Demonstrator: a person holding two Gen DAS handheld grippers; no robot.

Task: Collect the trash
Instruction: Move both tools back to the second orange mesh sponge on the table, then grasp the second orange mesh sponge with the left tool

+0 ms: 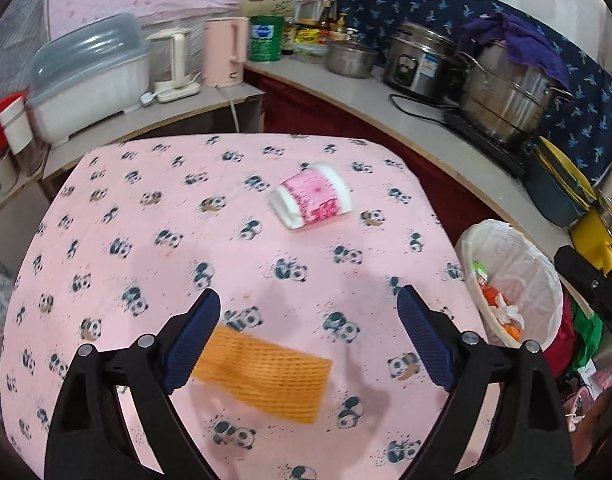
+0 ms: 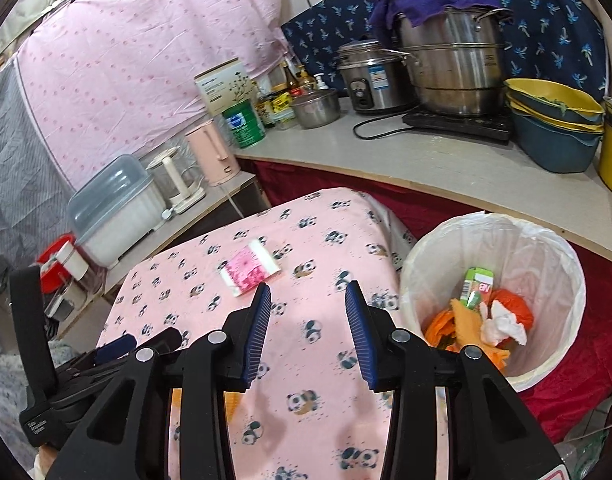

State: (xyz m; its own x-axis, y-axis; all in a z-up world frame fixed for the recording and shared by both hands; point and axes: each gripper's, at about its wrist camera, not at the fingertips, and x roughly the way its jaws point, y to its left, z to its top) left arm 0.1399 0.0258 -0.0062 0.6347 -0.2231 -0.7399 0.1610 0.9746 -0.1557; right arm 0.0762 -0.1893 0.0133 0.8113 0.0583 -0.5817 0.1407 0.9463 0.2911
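Showing a tidy-up that was judged partly done, the two wrist views looked down on a table (image 1: 118,208) under a pink panda-print cloth, with a white-lined trash bin (image 2: 562,256) just beside its right edge. Several scraps already lay in the bin: orange pieces, crumpled white tissue and a small green wrapper. Two things were left on the cloth. An orange mesh sleeve (image 1: 266,376) lay flat near the close edge, and a pink-and-white paper cup (image 1: 312,196) lay on its side toward the far end, well apart from it.

The left gripper (image 1: 309,336) hung over the sleeve with its jaws spread wide; one blue pad overlapped the sleeve's left end in the view, but nothing was pinched. The right gripper (image 2: 308,332) pointed across the table with its jaws partly apart and only cloth visible between them.

The sleeve looked blurred, so whether the left pad touched it could not be told. In the right view the sleeve was almost wholly hidden behind the gripper body. The print on the cup was too small to read.
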